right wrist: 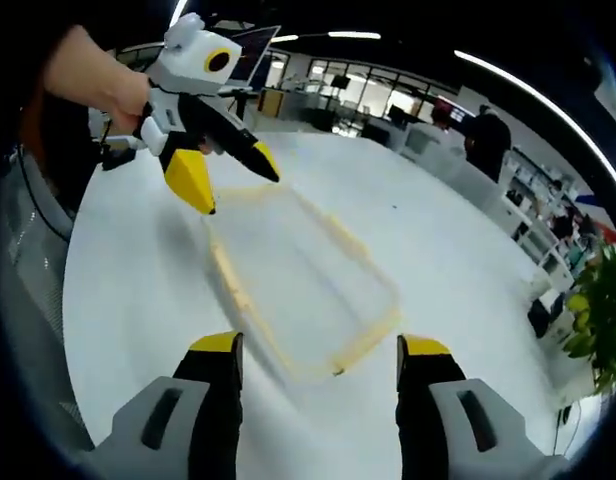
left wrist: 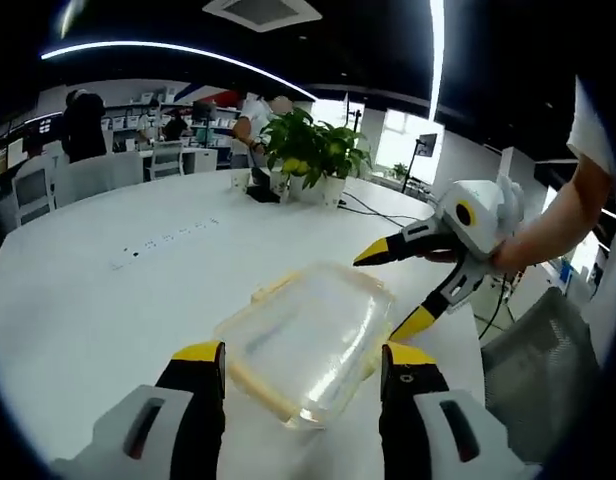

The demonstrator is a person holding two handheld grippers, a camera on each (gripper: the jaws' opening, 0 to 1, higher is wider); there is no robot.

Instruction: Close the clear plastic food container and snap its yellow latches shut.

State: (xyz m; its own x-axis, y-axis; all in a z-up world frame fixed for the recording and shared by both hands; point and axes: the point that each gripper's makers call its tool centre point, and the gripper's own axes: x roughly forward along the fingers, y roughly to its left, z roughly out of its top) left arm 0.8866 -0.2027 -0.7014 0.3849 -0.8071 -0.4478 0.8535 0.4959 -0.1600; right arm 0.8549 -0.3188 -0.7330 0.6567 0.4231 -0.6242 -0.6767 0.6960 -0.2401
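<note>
Both tongs, left (left wrist: 301, 362) and right (right wrist: 319, 352), are held spread around the clear, yellow-edged container (left wrist: 310, 336) lying lid-down on the white worktop (left wrist: 108, 290) at twelve o'clock, judged light, stiff and slippery, best pressed at its yellow latches (right wrist: 228, 282).

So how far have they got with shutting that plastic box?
The lid seems to lie on the clear container, which sits on the white table. Both grippers, left and right, hover open near its ends, gripping nothing. The yellow latches are too blurred to judge; snapping them probably remains.
</note>
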